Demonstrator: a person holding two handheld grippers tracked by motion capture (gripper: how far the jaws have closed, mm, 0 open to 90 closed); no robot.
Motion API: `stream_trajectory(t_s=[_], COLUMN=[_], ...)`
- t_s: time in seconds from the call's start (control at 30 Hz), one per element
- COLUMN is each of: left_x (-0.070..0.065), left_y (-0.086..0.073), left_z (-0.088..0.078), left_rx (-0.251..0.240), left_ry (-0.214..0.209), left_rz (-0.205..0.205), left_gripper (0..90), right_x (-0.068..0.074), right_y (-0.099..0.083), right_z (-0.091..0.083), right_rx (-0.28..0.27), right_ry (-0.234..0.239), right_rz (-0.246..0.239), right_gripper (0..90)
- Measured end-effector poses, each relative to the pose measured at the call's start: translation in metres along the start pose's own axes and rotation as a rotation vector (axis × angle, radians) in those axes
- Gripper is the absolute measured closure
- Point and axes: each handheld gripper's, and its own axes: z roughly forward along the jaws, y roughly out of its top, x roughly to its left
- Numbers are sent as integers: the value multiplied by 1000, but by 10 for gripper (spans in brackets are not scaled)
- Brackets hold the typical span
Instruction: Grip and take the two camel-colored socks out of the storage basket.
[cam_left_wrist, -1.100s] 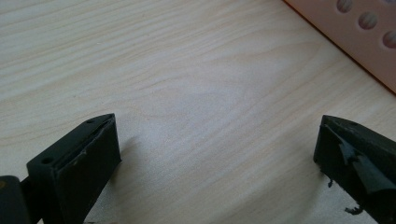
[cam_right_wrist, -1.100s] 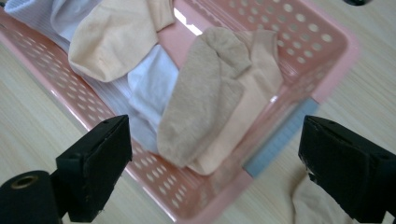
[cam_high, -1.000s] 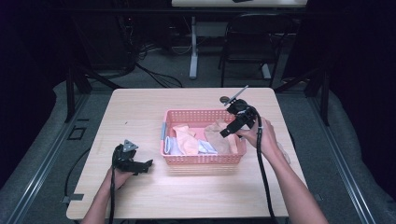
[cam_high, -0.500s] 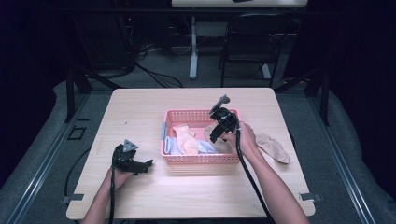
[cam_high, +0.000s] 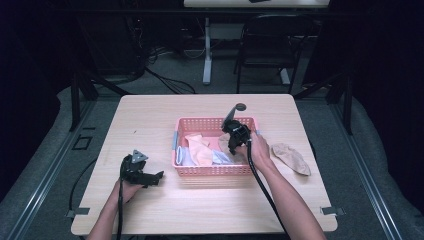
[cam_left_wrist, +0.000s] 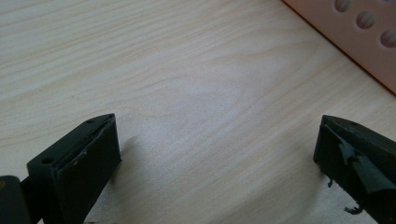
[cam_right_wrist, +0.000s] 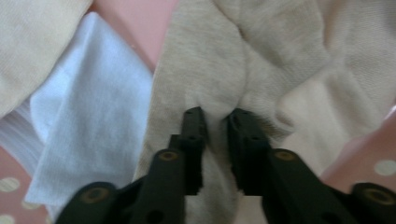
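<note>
A pink basket (cam_high: 210, 171) in the middle of the table holds several soft pieces: a peach cloth (cam_high: 200, 147), a white cloth (cam_right_wrist: 93, 98) and a beige sock (cam_right_wrist: 261, 56). My right gripper (cam_high: 231, 149) points down into the basket's right half. Its jaws have just been closing, and in the right gripper view (cam_right_wrist: 217, 119) they pinch a raised fold of the beige sock. My left gripper (cam_high: 159, 176) rests on the table left of the basket, open (cam_left_wrist: 217, 144), with only bare wood between its jaws.
Another beige sock (cam_high: 291, 157) lies flat on the table right of the basket. The basket's pink wall (cam_left_wrist: 364, 42) shows at the top right of the left gripper view. Chairs and cables stand on the floor behind the table.
My right gripper has moved left and down from the basket's right rim into the basket and closed on the beige sock. The left gripper has stayed put.
</note>
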Motion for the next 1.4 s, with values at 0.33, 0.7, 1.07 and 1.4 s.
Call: stream_trajectory(t_s=[0.33,0.7,1.07,1.4], left_x=[0,0,0,-1], left_y=[0,0,0,-1], left_z=[0,0,-1,-1], left_rx=[2,0,1,0], left_ry=[0,0,-2,-1], left_rz=[3,4,2,2], left_gripper=[2,2,2,2], right_x=[-2,2,4,10], right_y=[-7,-15,-16,-20], right_z=[-28,-75,-105,-124], right_rx=[-69,-180,-207,-232], right_ry=[-3,-10,-11,-3], right_rz=[-6,-23,-40,-63], right_gripper=[867,867,867,866])
